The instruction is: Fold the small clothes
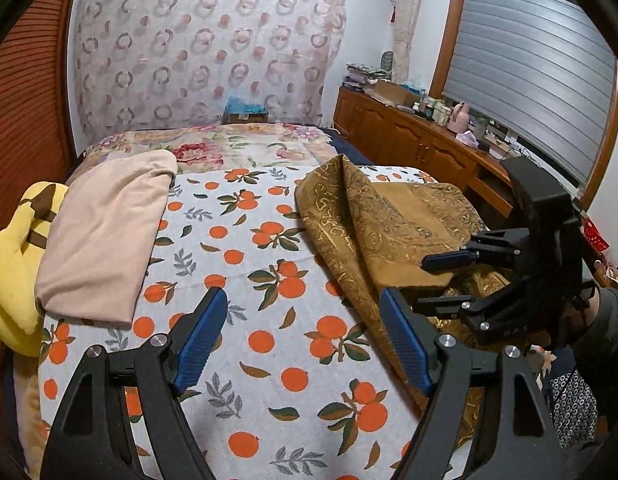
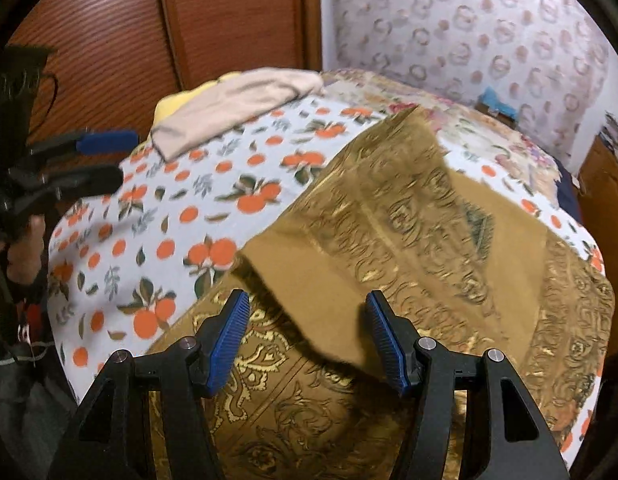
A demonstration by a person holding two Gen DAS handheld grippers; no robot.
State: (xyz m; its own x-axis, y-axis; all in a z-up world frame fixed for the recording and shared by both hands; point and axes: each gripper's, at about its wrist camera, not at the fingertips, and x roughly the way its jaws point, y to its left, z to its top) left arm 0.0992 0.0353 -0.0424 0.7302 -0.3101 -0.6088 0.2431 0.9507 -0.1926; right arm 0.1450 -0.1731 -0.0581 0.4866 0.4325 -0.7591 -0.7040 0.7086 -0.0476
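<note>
A brown and gold patterned cloth (image 1: 373, 224) lies partly folded on the right of the bed, its plain underside turned up; it fills the right wrist view (image 2: 409, 240). My left gripper (image 1: 303, 316) is open and empty above the orange-print sheet, left of the cloth. My right gripper (image 2: 307, 312) is open just above the cloth's folded edge, holding nothing; it also shows in the left wrist view (image 1: 433, 276). The left gripper shows at the left edge of the right wrist view (image 2: 109, 160).
A folded beige garment (image 1: 105, 232) lies at the bed's far left on the orange-print sheet (image 1: 249, 264), beside a yellow plush toy (image 1: 13, 264). A wooden cabinet (image 1: 413, 140) with clutter runs along the right. A wooden wardrobe (image 2: 109, 40) stands left.
</note>
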